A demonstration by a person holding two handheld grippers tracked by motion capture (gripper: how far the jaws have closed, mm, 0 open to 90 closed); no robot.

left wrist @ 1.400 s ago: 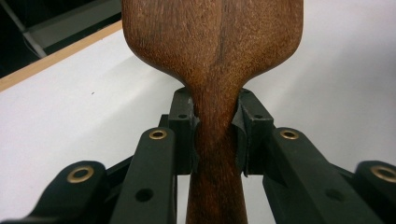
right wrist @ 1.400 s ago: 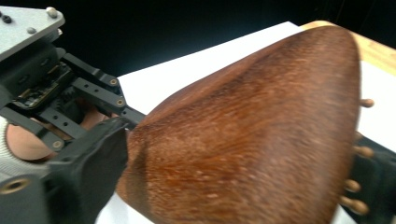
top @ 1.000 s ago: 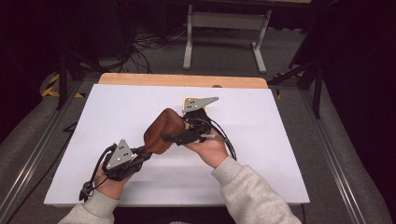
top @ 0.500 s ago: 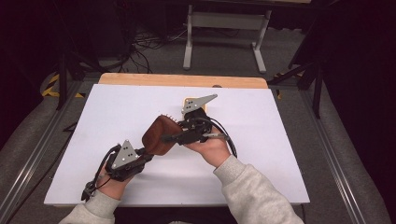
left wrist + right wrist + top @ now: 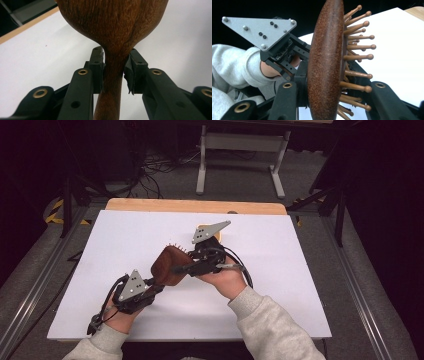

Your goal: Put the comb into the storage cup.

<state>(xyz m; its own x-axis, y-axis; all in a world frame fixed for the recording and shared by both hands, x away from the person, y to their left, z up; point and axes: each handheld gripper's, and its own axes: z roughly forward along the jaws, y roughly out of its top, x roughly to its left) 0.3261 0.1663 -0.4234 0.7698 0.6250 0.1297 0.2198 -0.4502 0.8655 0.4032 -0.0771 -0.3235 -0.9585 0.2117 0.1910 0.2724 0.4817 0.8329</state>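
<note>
Here we are above the white bench (image 5: 280, 285), and both hands are on one object: a wooden hairbrush (image 5: 167, 265), dark brown, held up off the surface near the middle of the sheet. The left gripper (image 5: 150, 290) comes in from the lower left, and in its own view the two black jaws sit pressed against either side of the brush's narrow neck, just below where the wood swells into the wide head, so that one is clamped on the handle. The right gripper (image 5: 187, 265) reaches across from the right, its grey three-cornered plate tipped up toward the far edge. Its view looks at the hairbrush (image 5: 325, 62) edge-on, upright between the jaws: the smooth rounded back faces one jaw, the round-tipped wooden pins (image 5: 358, 37) jut toward the other, and both jaws close in around the head, gripping it. Beyond the brush in that same view sits the left gripper (image 5: 299, 67), with a grey sleeve (image 5: 232, 65) behind it. From above, the pins peek out along the far top edge of the head.
</note>
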